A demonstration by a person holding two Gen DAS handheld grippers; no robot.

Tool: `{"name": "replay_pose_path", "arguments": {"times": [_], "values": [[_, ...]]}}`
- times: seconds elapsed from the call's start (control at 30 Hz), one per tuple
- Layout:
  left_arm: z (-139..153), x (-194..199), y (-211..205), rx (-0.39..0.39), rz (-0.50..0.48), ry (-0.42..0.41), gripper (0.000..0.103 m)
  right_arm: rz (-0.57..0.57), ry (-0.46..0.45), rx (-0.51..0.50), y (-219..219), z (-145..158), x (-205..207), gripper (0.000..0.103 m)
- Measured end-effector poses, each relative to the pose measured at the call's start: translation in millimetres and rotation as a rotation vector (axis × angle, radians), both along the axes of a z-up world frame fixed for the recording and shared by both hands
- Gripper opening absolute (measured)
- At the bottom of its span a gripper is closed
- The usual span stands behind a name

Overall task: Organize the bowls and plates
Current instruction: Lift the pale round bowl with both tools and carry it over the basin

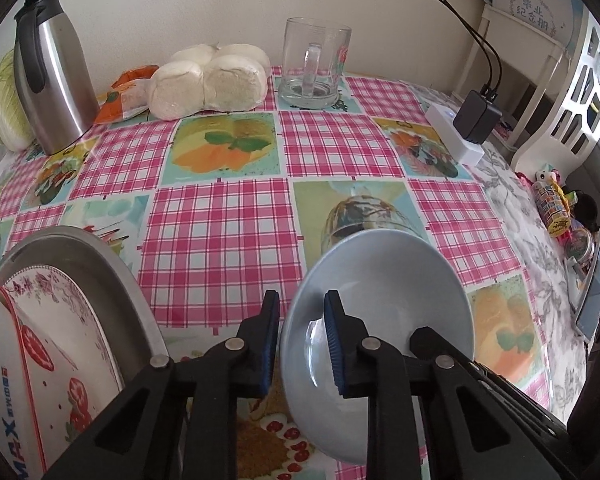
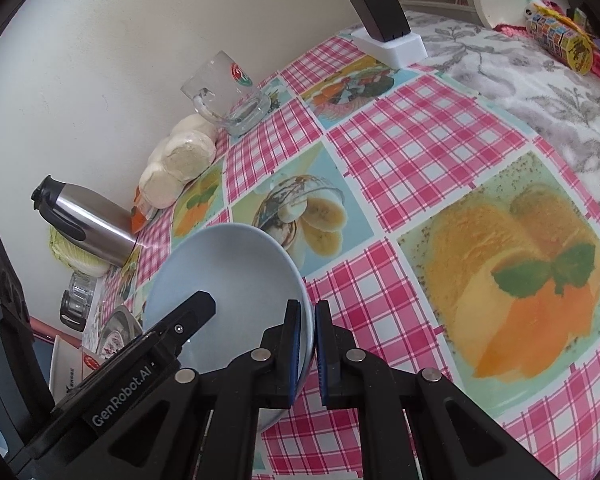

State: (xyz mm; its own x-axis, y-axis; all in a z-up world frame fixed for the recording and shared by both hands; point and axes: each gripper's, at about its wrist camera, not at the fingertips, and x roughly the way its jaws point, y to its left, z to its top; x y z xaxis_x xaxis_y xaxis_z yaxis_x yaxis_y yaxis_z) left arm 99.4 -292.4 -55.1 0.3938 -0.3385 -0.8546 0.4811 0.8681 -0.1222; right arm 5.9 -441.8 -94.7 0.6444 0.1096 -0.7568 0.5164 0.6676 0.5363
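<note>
Meanwhile we held the bowl [image 2: 228,280] tilted: R gripper [image 2: 307,352] pinched its rim, L gripper [image 1: 302,342] straddled the opposite rim, fingers apart; stack [image 1: 60,320] lay left.

Cabbage [image 1: 5,100] half behind steel flask [image 1: 52,76], floral plate [image 1: 60,336] cut by frame edge.

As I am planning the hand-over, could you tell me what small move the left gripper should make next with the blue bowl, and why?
Probably close the left gripper on the blue bowl's rim. Its fingers straddle that rim with a gap showing, while the right gripper is clamped on the opposite edge, holding the bowl tilted. The metal plate lies on the left.
</note>
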Motion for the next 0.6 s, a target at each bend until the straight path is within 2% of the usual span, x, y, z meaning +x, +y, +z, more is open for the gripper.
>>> {"name": "replay_pose_path", "arguments": {"times": [0.13,0.6], "values": [[-1.5,-2.9,-3.7,0.020,-0.011,-0.019,0.023,0.000,-0.001,-0.001,0.0,-1.0,-0.2,0.009],[0.2,-2.4,-3.0,0.006,-0.013,-0.008,0.022,-0.013,0.026,0.006,0.7,1.8,-1.7,0.009]]}}
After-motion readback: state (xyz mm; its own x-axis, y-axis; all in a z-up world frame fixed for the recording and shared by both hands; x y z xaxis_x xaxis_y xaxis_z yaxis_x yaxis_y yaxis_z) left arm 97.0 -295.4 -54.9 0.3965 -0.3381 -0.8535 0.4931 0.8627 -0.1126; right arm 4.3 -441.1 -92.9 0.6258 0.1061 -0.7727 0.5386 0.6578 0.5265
